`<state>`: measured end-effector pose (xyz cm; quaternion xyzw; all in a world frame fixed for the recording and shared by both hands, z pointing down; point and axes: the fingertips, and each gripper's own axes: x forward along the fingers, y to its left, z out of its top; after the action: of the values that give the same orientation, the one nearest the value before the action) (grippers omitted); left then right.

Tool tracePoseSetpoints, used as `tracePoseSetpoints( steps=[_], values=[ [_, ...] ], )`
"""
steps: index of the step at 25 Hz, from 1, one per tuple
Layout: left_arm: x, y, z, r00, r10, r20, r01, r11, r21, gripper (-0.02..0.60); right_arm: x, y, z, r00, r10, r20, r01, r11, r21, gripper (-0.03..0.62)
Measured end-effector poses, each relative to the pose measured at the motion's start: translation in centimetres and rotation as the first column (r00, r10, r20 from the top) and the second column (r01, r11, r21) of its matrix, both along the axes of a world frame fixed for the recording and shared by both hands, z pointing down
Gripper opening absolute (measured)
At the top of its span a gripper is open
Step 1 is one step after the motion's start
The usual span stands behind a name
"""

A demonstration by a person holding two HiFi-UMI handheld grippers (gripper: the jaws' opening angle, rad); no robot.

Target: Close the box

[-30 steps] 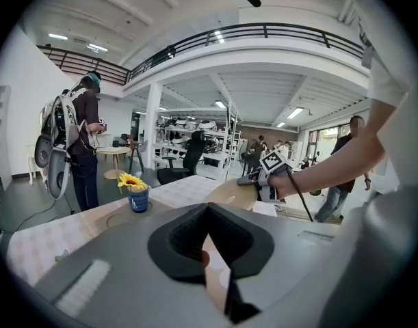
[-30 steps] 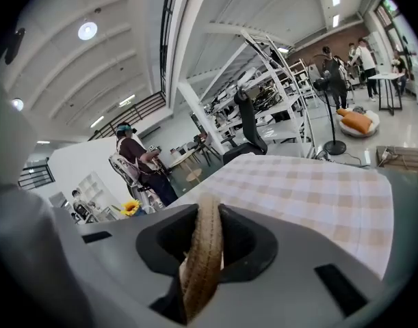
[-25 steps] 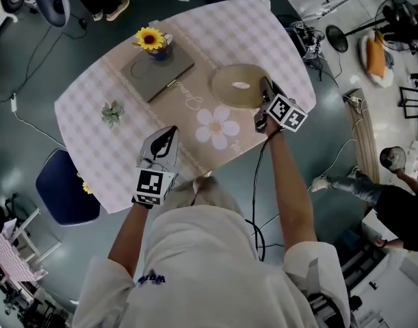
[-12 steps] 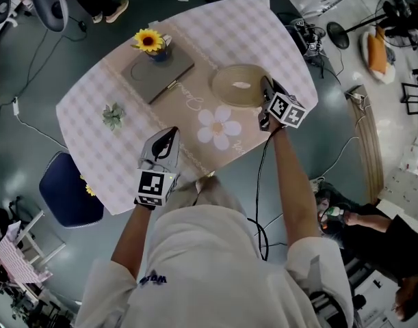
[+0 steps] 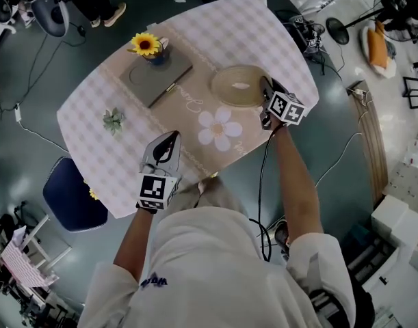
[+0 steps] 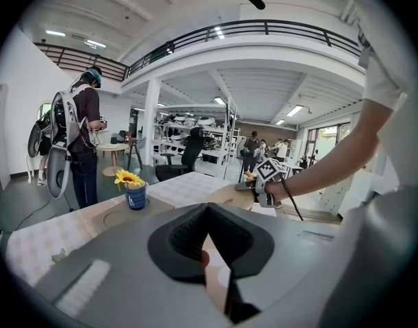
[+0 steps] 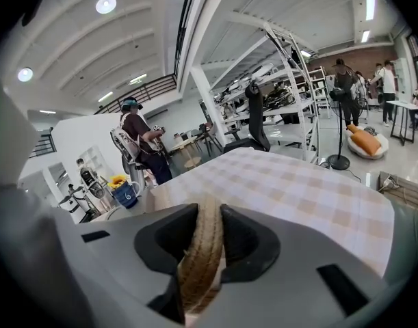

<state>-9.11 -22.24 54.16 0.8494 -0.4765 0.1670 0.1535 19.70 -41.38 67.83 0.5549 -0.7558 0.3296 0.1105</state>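
Sitting flat on table (image 5: 85, 125): round tan woven box (image 5: 239, 87).

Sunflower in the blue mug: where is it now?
In the head view the sunflower stands far left on the table, at the far corner of the flat grey case, left of the round woven tray.

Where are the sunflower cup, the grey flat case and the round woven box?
sunflower cup (image 5: 146, 44), head view, on the yellow bloom.
grey flat case (image 5: 159, 78), head view, middle of its top.
round woven box (image 5: 228, 87), head view, top face left of centre.
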Motion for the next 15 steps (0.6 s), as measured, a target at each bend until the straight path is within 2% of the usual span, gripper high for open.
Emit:
tracePoseSetpoints(
  steps=[9, 15],
  values=[
    [-0.1, 0.1, 0.3, 1.000, -0.001, 0.003, 0.002, 1.000, -0.015, 0.002, 0.1, -0.7, 1.1, 0.995, -0.062, -0.073, 0.062, 0.998, -0.011, 0.110],
    [-0.3, 0.4, 1.0, 1.000, -0.002, 0.008, 0.002, 0.999, -0.035, 0.002, 0.0, -1.0, 1.6, 0.992, -0.090, -0.083, 0.090, 0.996, -0.007, 0.110]
  ],
)
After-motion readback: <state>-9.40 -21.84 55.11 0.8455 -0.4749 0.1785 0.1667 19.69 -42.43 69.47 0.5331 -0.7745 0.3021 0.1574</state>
